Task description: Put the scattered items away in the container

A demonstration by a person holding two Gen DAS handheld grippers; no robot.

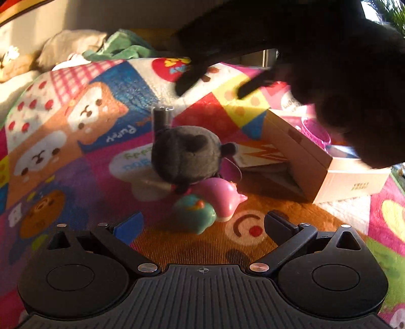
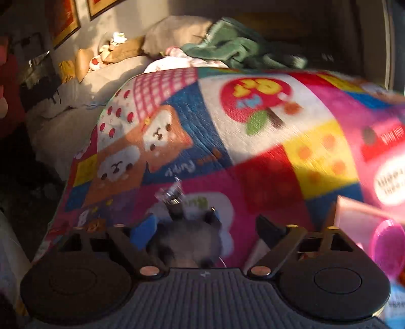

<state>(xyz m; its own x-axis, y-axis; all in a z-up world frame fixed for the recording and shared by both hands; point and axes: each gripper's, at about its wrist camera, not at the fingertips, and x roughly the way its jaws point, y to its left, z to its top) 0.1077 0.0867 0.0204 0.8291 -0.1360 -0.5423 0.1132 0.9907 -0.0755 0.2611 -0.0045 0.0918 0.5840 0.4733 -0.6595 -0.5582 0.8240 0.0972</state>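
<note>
In the left wrist view a grey plush toy (image 1: pixel 186 155) lies on the colourful cartoon blanket (image 1: pixel 76 114). A pink toy (image 1: pixel 220 194) and a teal toy (image 1: pixel 195 212) lie against it, just ahead of my open, empty left gripper (image 1: pixel 202 225). A small dark cylinder (image 1: pixel 162 117) stands behind the plush. An open cardboard box (image 1: pixel 303 157) sits to the right. My right gripper (image 1: pixel 217 83) hovers open above, blurred. In the right wrist view, the right gripper (image 2: pixel 202 232) is open over the grey plush (image 2: pixel 187 243).
A purple cup (image 1: pixel 315 132) sits in the box, also in the right wrist view (image 2: pixel 387 243). Pillows (image 2: pixel 174 33) and a green cloth (image 2: pixel 235 48) lie beyond the blanket. Framed pictures (image 2: pixel 63 20) hang on the left wall.
</note>
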